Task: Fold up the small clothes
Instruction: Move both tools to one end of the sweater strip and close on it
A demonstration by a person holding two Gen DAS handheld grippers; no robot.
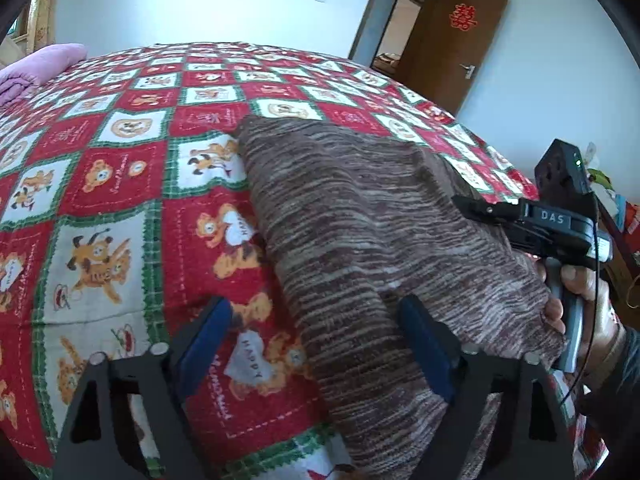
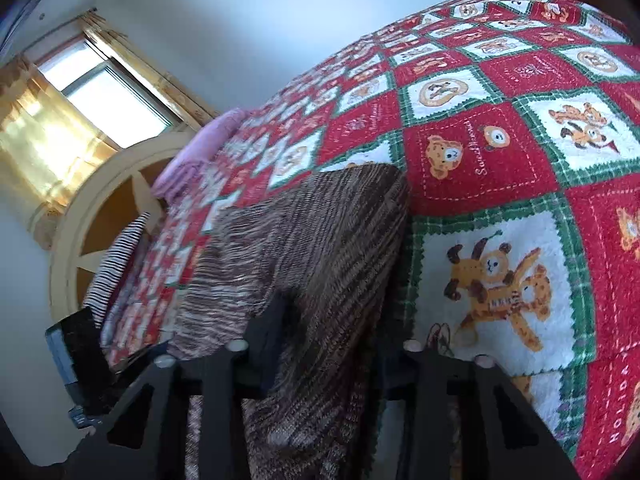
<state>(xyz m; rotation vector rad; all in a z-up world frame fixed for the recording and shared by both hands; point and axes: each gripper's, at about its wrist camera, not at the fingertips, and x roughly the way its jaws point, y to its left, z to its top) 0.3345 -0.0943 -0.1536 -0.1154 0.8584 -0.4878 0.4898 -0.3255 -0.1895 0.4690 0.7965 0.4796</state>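
Note:
A brown and white striped knit garment (image 1: 360,216) lies on the bed over a red, white and green bear-print quilt (image 1: 112,184). My left gripper (image 1: 316,320) stands open low over the quilt. The garment's left edge runs between its blue pads (image 1: 204,344), and the left pad is clear of the cloth. A hand holds my right gripper (image 1: 468,204) at the garment's right edge. In the right wrist view the right gripper (image 2: 332,320) is shut on a bunched fold of the knit garment (image 2: 320,232), which fills the gap between its dark fingers (image 2: 268,332).
A folded pink blanket (image 1: 40,68) lies at the quilt's far left corner. A striped cloth (image 2: 116,264) rests against the wooden headboard (image 2: 80,240) below a curtained window (image 2: 104,92). A brown door (image 1: 452,40) stands ajar beyond the bed.

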